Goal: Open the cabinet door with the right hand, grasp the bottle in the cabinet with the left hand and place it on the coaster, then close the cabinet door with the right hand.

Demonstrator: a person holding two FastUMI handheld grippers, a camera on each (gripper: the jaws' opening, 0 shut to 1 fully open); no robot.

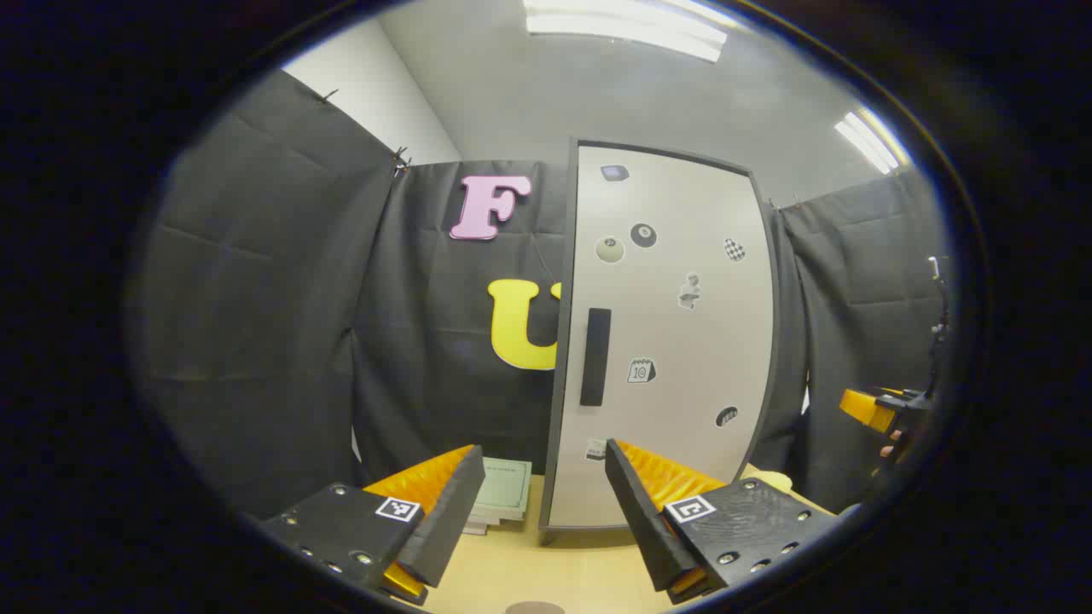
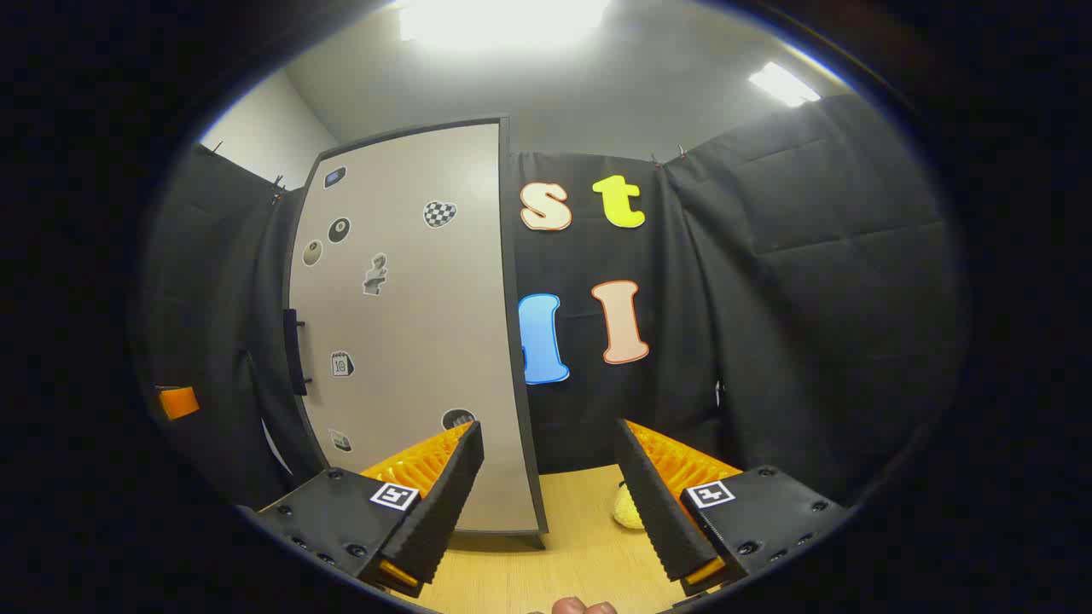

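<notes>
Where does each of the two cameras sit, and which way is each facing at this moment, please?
Left gripper view: rides on the left gripper, facing the shut cabinet door and its dark handle; its own open fingers show at the bottom, with the right gripper at the right edge.
Right gripper view: rides on the right gripper, facing the door's right edge from further right; its own open fingers show, and a fingertip at the bottom.
Shared: the cabinet door, the wooden table and a yellow object beside the cabinet.
</notes>
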